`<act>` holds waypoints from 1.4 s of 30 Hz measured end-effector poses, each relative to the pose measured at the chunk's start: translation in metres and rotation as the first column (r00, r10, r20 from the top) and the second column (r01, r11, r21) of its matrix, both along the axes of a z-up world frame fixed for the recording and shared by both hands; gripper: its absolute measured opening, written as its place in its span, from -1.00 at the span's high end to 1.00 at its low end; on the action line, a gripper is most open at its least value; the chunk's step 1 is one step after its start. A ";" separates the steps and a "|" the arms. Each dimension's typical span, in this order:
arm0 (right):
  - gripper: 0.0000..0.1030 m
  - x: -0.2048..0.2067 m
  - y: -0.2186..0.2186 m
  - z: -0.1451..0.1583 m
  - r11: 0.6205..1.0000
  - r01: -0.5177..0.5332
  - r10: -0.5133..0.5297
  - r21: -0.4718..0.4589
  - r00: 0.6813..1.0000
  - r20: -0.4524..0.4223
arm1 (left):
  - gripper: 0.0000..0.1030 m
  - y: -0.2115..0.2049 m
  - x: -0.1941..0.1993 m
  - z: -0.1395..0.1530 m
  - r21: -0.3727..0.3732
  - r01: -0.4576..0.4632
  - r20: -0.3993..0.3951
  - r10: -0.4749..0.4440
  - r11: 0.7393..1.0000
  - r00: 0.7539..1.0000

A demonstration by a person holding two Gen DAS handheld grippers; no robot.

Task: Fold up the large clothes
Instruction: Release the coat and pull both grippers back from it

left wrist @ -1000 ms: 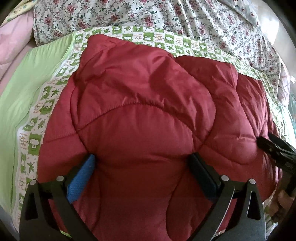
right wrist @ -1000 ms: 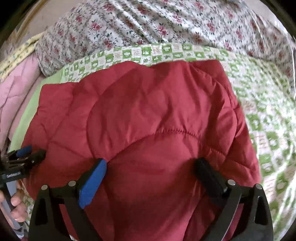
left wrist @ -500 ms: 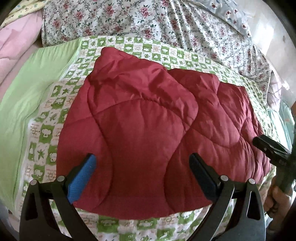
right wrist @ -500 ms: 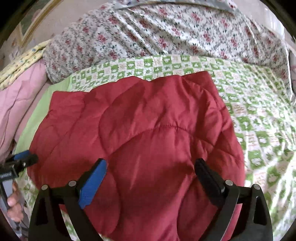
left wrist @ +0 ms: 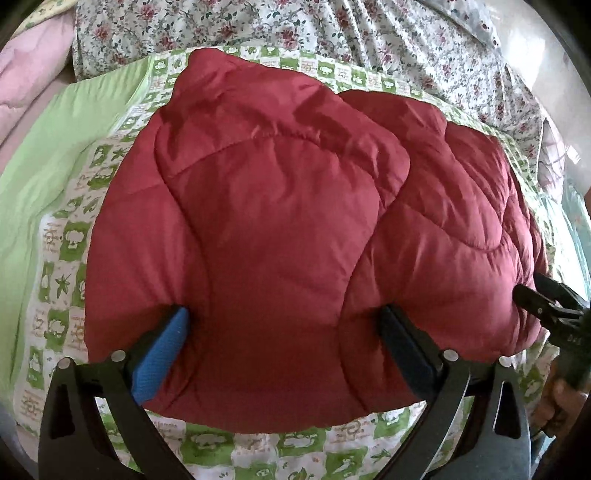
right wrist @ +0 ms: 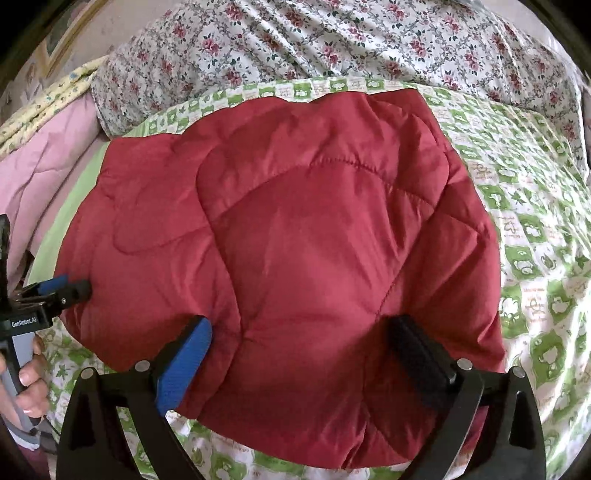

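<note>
A puffy dark red quilted jacket (left wrist: 280, 229) lies folded into a thick bundle on a bed, also filling the right wrist view (right wrist: 303, 236). My left gripper (left wrist: 284, 321) is open, its fingers pressed into the bundle's near left part. My right gripper (right wrist: 301, 332) is open, its fingers pressed into the near right part. Each gripper shows at the edge of the other's view: the right one (left wrist: 543, 299) and the left one (right wrist: 62, 290).
The jacket rests on a green-and-white patterned sheet (right wrist: 524, 192). A floral bedcover (left wrist: 332, 33) is bunched behind it. A plain light green sheet (left wrist: 44, 162) and pink bedding (right wrist: 40, 177) lie to the left. A bare strip of sheet runs along the near edge (left wrist: 295, 450).
Both grippers drew back from the jacket half a second ago, then came forward again. Their open fingers now press into the bundle's near edge.
</note>
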State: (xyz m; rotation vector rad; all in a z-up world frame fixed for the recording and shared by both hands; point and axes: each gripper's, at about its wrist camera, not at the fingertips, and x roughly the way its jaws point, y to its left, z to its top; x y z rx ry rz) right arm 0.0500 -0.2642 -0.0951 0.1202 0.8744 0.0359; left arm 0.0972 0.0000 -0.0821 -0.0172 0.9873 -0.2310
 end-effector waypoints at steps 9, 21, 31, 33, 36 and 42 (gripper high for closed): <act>-0.86 0.004 0.006 0.040 0.999 -0.030 0.031 -0.016 0.998 0.047 | -1.00 -0.004 0.006 0.015 0.022 -0.005 -0.002 0.005 1.000 1.000; -0.95 0.057 -0.015 0.009 0.998 -0.056 0.058 0.026 0.996 -0.069 | -1.00 -0.013 0.051 0.007 0.058 0.070 -0.053 -0.067 0.996 0.996; -0.89 0.037 -0.015 0.034 0.997 -0.050 0.051 0.058 0.998 -0.022 | -1.00 -0.009 0.039 0.018 0.067 0.065 -0.034 -0.062 0.996 0.997; -0.89 0.026 -0.013 0.043 0.998 -0.054 0.054 0.041 0.999 -0.002 | -1.00 -0.004 0.029 0.025 0.055 0.062 -0.019 -0.061 0.997 0.998; -0.92 0.008 -0.008 0.054 0.996 -0.082 0.082 0.027 0.997 0.010 | -1.00 0.002 0.014 0.033 0.052 0.061 -0.001 -0.061 0.997 0.998; -0.92 -0.026 0.007 0.056 0.988 -0.155 0.155 0.011 0.988 -0.021 | -1.00 0.003 -0.024 0.042 0.109 0.084 0.040 -0.089 0.991 0.995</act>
